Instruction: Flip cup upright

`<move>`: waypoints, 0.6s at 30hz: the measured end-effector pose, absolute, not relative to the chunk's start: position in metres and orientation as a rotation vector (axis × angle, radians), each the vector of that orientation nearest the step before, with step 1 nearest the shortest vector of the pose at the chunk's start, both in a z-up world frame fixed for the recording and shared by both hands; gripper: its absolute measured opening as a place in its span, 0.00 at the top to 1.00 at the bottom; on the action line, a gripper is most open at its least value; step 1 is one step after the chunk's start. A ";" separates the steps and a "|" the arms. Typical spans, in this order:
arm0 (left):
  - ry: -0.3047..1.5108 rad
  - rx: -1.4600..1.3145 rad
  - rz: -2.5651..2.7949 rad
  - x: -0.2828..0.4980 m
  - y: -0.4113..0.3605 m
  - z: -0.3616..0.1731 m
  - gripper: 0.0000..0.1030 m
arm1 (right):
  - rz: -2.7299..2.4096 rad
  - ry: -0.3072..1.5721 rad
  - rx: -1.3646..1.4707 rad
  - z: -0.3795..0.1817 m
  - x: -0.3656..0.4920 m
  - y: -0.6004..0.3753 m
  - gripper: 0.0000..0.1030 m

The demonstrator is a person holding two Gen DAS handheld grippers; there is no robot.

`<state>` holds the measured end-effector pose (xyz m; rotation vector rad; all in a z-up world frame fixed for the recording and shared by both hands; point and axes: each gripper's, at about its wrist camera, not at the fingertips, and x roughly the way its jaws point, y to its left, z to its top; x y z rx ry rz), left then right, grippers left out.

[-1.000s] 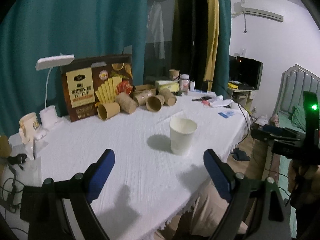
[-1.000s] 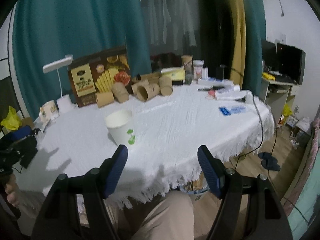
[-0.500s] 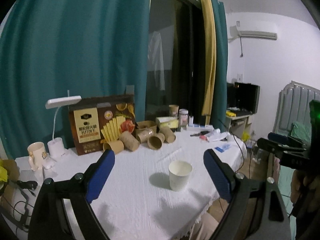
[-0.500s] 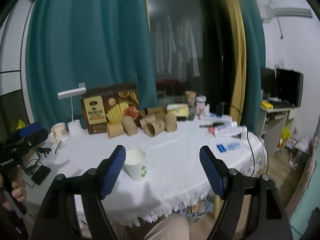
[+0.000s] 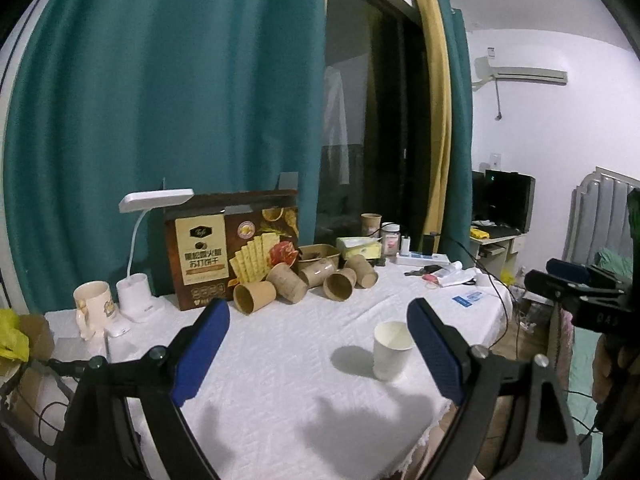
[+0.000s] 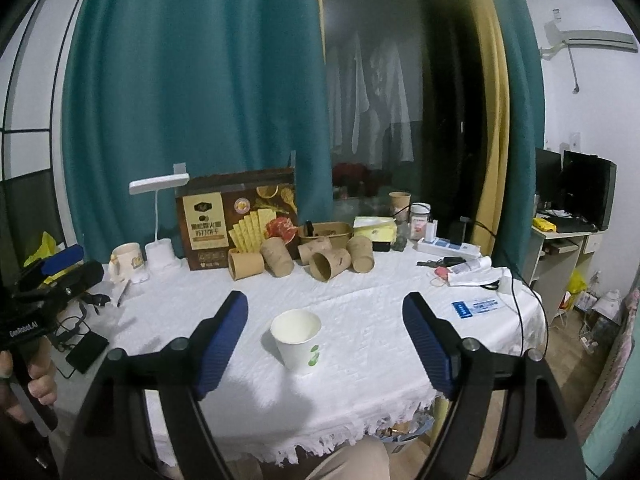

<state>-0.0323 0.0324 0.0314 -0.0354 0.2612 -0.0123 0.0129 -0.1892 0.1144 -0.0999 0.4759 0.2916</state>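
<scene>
Standing upright near the front edge of the table [image 6: 360, 296], apart from both wide-open grippers, the white paper cup [image 6: 298, 344] looks light, thin and easily crushed, so I would hold it gently around the middle of its wall.

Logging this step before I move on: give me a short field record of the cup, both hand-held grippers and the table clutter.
cup: white paper cup upright, mouth up, standing alone on the white tablecloth
left hand-held gripper: open, empty, clear of the cup
right hand-held gripper: open, empty, clear of the cup
clutter: brown paper cups lying on their sides at the back, before the cracker box
also: desk lamp, mug
task state: cup appears flipped upright
</scene>
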 end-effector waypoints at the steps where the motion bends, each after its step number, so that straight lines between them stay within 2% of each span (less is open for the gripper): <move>1: 0.261 -0.037 -0.010 -0.032 0.036 0.030 0.12 | 0.292 0.478 -0.103 0.113 0.014 -0.186 0.24; 18: 0.277 -0.039 -0.028 -0.025 0.041 0.015 0.12 | 0.285 0.492 -0.121 0.101 0.020 -0.174 0.24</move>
